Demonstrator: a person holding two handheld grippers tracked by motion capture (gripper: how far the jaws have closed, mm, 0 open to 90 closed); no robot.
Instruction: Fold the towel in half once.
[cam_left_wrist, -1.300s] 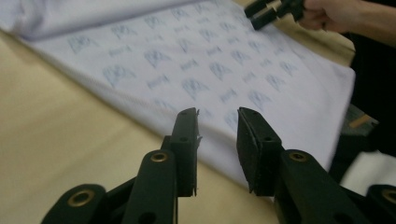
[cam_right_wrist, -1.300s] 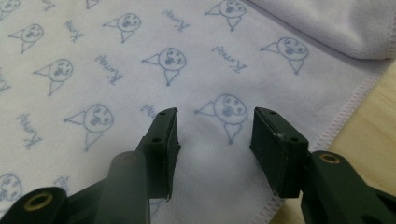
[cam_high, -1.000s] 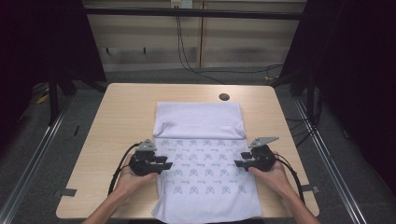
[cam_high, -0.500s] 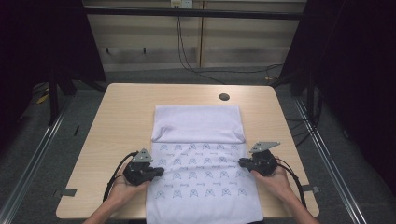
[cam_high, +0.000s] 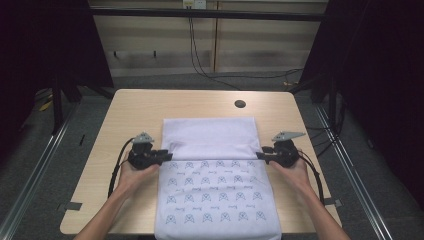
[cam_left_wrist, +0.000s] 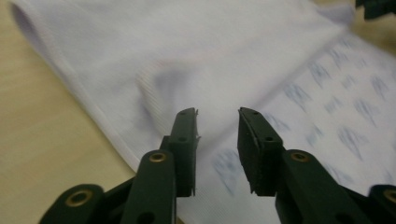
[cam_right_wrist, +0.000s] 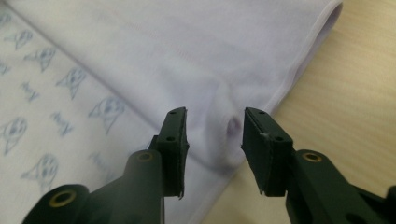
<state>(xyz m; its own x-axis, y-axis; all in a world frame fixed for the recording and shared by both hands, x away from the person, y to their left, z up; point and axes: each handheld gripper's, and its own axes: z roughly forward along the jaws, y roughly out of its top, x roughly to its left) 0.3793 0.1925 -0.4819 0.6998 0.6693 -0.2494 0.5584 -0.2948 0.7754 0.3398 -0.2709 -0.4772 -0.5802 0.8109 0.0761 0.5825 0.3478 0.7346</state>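
Note:
A white cloth (cam_high: 215, 200) printed with small blue figures lies on the wooden table (cam_high: 135, 107). Its far part (cam_high: 210, 132) shows plain white, and its near end hangs over the table's front edge. My left gripper (cam_high: 169, 156) sits at the cloth's left edge, where the plain part meets the print. Its jaws have just been opening and now stand apart above the fabric (cam_left_wrist: 205, 60) without pressing it. My right gripper (cam_high: 260, 155) is at the right edge, also just opened. A small pucker of cloth (cam_right_wrist: 229, 128) lies between its jaws, untouched by the pads.
A round dark hole (cam_high: 240, 104) sits in the tabletop beyond the cloth. Bare wood runs along both sides of the cloth (cam_high: 300, 125). Metal rails (cam_high: 45, 165) flank the table, and cables (cam_high: 200, 55) lie on the floor behind it.
Both hands drew back toward the person, pulling the cloth nearer, then moved forward to the line between plain and printed parts. Both grippers have let go of the fabric.

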